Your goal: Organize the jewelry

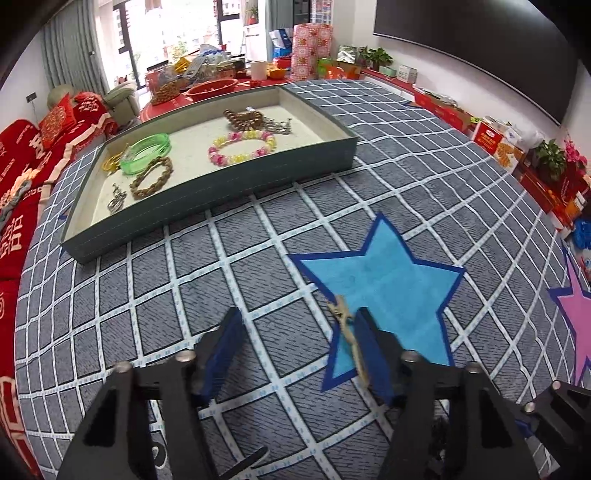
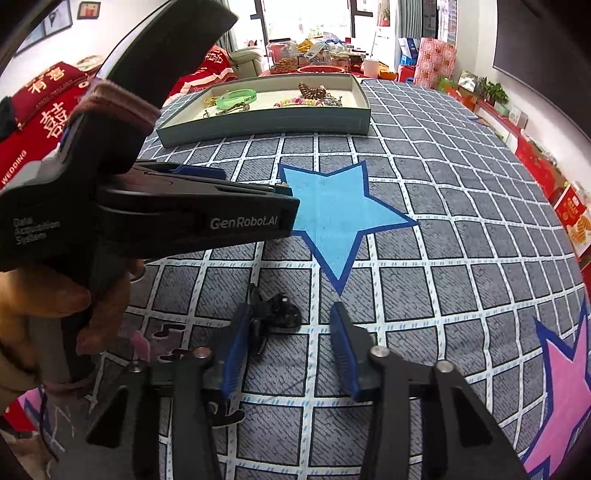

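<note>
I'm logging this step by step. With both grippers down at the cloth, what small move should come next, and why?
Probably close the right gripper a little further: the dark black piece lies by its left finger with the other pad apart from it, so nothing looks pinched. The tray waits beyond the blue star.

bright window (image 1: 177,33) daylight — fisheye edges bent, dark corners.

Left black two-finger gripper with blue pads (image 1: 295,354) angled downward, jaws part-open, right black two-finger gripper with blue pads (image 2: 290,349) likewise, hand (image 2: 40,314) gripping left handle
</note>
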A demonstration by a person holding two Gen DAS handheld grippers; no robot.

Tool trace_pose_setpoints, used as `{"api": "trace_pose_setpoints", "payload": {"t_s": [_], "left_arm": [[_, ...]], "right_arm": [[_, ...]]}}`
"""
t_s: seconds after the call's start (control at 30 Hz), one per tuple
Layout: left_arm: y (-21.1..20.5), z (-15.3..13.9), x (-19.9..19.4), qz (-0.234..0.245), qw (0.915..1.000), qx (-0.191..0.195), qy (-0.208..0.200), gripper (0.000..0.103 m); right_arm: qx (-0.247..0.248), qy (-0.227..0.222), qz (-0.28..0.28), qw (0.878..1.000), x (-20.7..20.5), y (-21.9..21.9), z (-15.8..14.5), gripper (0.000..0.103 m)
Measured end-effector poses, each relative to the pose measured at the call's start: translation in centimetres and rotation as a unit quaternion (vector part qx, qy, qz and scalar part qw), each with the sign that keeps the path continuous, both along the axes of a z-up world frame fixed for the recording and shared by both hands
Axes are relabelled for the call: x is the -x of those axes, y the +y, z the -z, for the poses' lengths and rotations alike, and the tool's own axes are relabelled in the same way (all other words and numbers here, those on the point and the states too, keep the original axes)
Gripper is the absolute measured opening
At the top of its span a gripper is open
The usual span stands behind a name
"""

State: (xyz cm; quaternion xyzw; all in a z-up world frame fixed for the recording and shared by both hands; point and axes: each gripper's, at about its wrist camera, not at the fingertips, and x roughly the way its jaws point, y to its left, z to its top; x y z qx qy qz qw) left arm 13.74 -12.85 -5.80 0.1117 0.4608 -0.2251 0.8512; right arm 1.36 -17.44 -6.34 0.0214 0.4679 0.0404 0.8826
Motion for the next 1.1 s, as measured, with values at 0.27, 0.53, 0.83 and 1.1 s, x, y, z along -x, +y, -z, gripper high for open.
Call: {"api": "trace_pose_setpoints", "payload": {"t_s": [0.27, 0.53, 0.83, 1.1], "left_arm": [[-0.9, -0.4, 1.2, 0.037, 0.9992, 0.014, 0.001, 0.019], [1.9, -1.0, 0.9, 0.003, 0.9982, 0.055, 0.023, 0.018], [3.6, -1.8, 1.0, -0.016, 0.9978, 0.062, 0.017, 0.018], [2.6, -2.0, 1.3, -0.039, 0.9985, 0.037, 0.008, 0.018]], "right_arm": [[-0.001, -0.003, 0.001, 1.0, 0.2, -0.1, -0.1, 0.028], [-0.021, -0.007, 0.004, 1.0, 0.0, -0.9, -0.6, 0.024], [-0.033, -0.01, 0.013, 0.999, -0.4, -1.7, -0.8, 0.024], [-0.035, -0.017, 0.024, 0.999, 0.1, -2.8, -1.2, 0.024]]}}
